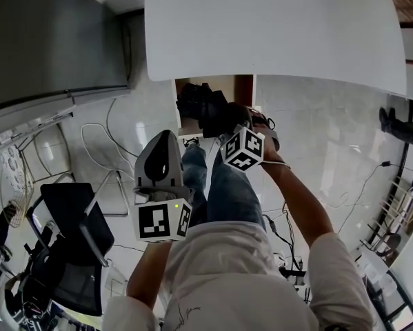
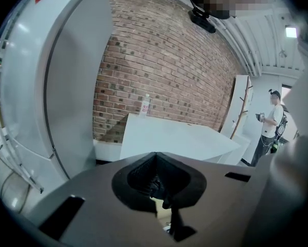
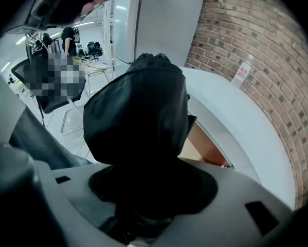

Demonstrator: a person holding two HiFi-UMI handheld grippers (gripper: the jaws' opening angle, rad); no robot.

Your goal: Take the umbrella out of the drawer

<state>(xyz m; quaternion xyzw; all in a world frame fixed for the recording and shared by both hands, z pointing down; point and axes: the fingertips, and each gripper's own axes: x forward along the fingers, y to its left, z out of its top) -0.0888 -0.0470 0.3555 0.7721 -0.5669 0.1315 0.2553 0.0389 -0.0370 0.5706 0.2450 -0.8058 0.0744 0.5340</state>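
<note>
A brick wall [image 3: 256, 45] and a pale tiled floor [image 1: 316, 136] are enclosing the room, and the white surface [image 1: 275, 26] is overhanging the open drawer [image 1: 227, 88] beneath its near edge. The black folded umbrella [image 3: 138, 112] is sitting at the drawer mouth, apparently clear of its rim. Its long axis is running straight out from the right claw [image 3: 148, 189], which is clamping its near end. The left claw [image 2: 155, 158], pinched closed on nothing, is hovering beside it and nearer the person, so the right hand is likely carrying the withdrawal alone.
</note>
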